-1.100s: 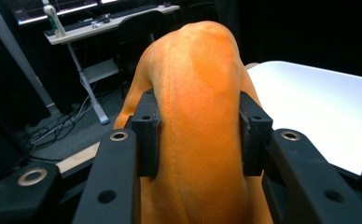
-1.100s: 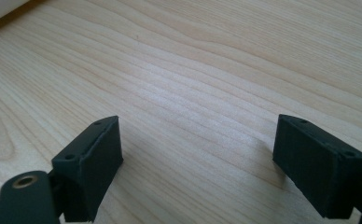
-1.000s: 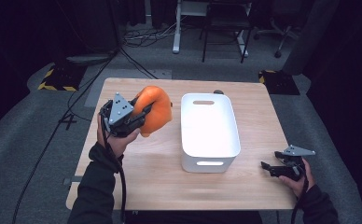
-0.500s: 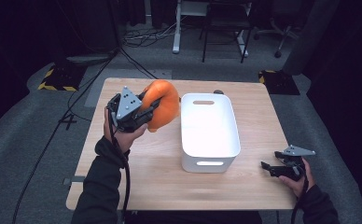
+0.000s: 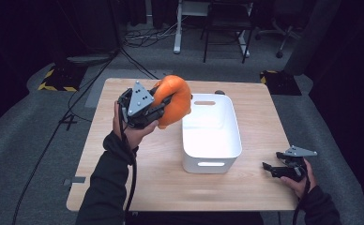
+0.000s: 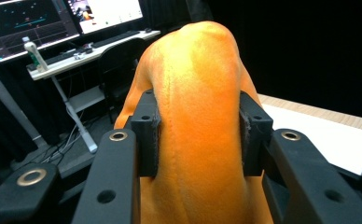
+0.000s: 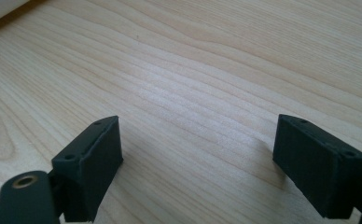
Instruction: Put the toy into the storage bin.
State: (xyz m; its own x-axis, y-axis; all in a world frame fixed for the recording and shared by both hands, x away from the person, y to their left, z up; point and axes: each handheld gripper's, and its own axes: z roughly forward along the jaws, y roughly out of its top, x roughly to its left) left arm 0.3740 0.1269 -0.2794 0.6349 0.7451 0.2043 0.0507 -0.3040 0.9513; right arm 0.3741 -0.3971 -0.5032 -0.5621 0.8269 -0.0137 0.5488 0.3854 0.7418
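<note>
Orange plush toy (image 5: 174, 101) clamped in left gripper (image 5: 153, 107) beside white bin (image 5: 211, 127).

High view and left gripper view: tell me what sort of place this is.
Probably a recording studio or lab: black curtains around a wooden table, cables across grey carpet, and a desk with monitors.
</note>
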